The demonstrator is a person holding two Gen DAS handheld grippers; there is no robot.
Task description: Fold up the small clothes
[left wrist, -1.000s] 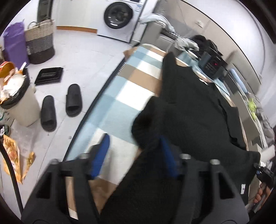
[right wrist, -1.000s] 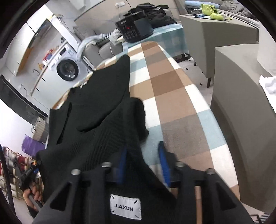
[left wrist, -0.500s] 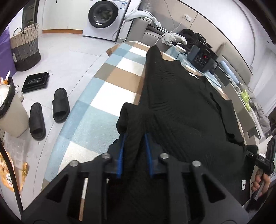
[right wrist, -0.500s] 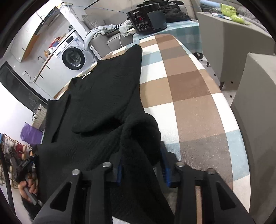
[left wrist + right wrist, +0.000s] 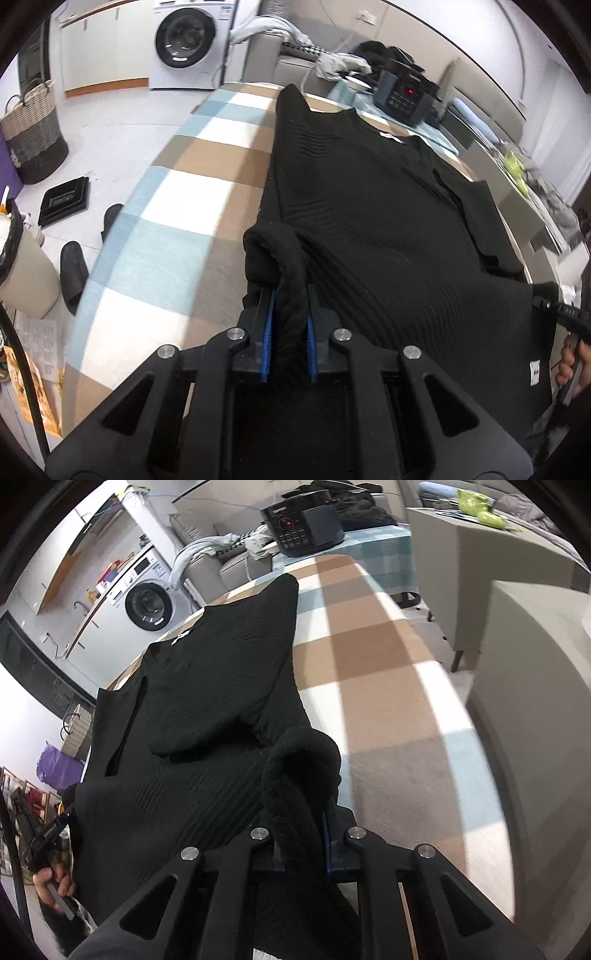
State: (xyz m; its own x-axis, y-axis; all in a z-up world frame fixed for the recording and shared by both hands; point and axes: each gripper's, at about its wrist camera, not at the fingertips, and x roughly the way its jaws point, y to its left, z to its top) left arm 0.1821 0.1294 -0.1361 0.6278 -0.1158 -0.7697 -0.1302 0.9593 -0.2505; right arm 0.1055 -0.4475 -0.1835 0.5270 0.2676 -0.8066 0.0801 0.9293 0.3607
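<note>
**Both grippers bite the black knit**

My left gripper (image 5: 289, 325) has just closed, pinching a rolled edge of the black garment (image 5: 369, 206) spread over the checked table (image 5: 192, 206); my right gripper (image 5: 300, 843), also just closed, pinches its opposite bunched edge.

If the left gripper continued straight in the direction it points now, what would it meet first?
Probably the black sweater itself: the left gripper is already shut on a bunched fold, with the checked tabletop underneath.

White front-loading washing machine (image 5: 186, 42) at far wall; left of it woven two-tone basket (image 5: 31, 136), flat black tray (image 5: 65, 199), black slippers (image 5: 74, 275); right of it black keypad appliance (image 5: 404, 98).
</note>
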